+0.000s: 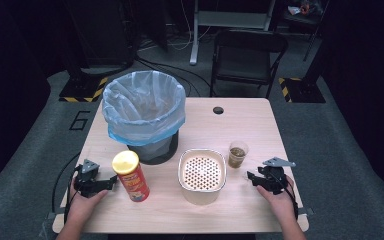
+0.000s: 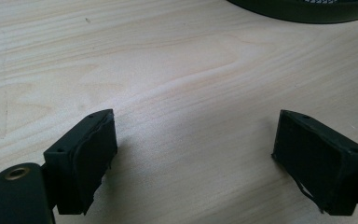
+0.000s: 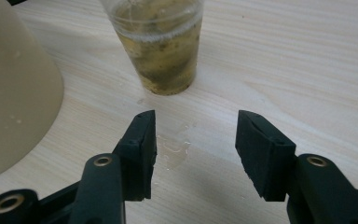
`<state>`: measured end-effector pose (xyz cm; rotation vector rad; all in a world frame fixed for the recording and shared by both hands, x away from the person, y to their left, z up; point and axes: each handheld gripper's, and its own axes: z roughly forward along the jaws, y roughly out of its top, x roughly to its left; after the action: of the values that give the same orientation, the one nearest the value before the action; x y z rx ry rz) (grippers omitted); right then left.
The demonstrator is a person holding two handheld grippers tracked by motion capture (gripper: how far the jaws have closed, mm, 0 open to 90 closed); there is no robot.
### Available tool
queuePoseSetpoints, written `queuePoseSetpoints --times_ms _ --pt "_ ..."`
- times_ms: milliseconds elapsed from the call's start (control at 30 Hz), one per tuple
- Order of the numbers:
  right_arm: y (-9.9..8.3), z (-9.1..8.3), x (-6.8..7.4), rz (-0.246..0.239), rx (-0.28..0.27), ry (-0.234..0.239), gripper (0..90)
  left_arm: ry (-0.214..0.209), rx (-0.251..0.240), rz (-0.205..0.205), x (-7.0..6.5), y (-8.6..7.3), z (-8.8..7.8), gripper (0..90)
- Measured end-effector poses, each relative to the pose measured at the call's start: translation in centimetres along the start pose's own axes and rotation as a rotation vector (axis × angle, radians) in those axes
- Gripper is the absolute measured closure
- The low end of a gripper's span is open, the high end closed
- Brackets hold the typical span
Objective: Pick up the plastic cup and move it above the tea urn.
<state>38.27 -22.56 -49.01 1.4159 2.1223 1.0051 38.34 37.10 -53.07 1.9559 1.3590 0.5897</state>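
Observation:
A clear plastic cup point(image 1: 237, 154) point(image 3: 161, 44) of yellowish-brown liquid stands right of a cream container with a perforated top point(image 1: 202, 175) point(image 3: 14, 88). My right gripper point(image 1: 251, 176) point(image 3: 196, 123) sits just right of and below the cup, short of it, open, with nothing between its jaws but a small wet patch point(image 3: 175, 151) on the wood. A red chips can with a yellow lid point(image 1: 130, 175) stands at front left. My left gripper point(image 1: 111, 181) point(image 2: 193, 126) rests left of the can, open over bare tabletop.
A black bin lined with a pale blue bag point(image 1: 144, 112) stands at the table's back left; its dark base point(image 2: 303, 9) edges the left gripper view. A cable hole point(image 1: 218, 110) marks the wooden table point(image 1: 250, 125). A folding chair point(image 1: 247, 55) stands behind.

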Motion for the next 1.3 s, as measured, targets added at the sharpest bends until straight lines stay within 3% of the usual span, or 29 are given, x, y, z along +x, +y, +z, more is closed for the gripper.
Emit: queuePoseSetpoints --times_ms 233,367,400,500,800,933,1167,1300 --pt "2.2 -2.0 1.2 -0.036 -0.014 0.016 49.8 -0.001 -0.003 -0.006 0.0 0.0 0.0 13.1" --pt "4.1 -3.5 2.5 -0.058 -0.039 0.068 48.8 -0.005 0.011 -0.005 0.0 0.0 -0.1 13.1" --pt "5.2 -4.1 3.3 -0.077 -0.045 0.098 48.6 -0.006 0.013 -0.007 0.0 0.0 -0.1 13.1" --pt "6.6 -4.3 4.2 -0.094 -0.040 0.143 48.3 -0.005 0.008 -0.009 -0.1 0.0 -0.1 13.1" --pt "8.9 -2.9 6.8 -0.118 -0.043 0.236 51.7 -0.003 0.002 -0.011 -0.1 0.0 0.0 13.1" --pt "9.1 -1.6 7.7 -0.152 -0.032 0.226 56.6 -0.003 0.002 -0.011 -0.1 0.0 0.0 13.2" --pt "9.1 -0.2 7.9 -0.139 -0.016 0.248 65.0 -0.003 0.002 -0.011 -0.1 0.0 0.0 13.1" --pt "9.3 0.3 8.5 -0.176 0.007 0.247 68.6 -0.003 0.002 -0.011 -0.1 0.0 0.0 13.2"
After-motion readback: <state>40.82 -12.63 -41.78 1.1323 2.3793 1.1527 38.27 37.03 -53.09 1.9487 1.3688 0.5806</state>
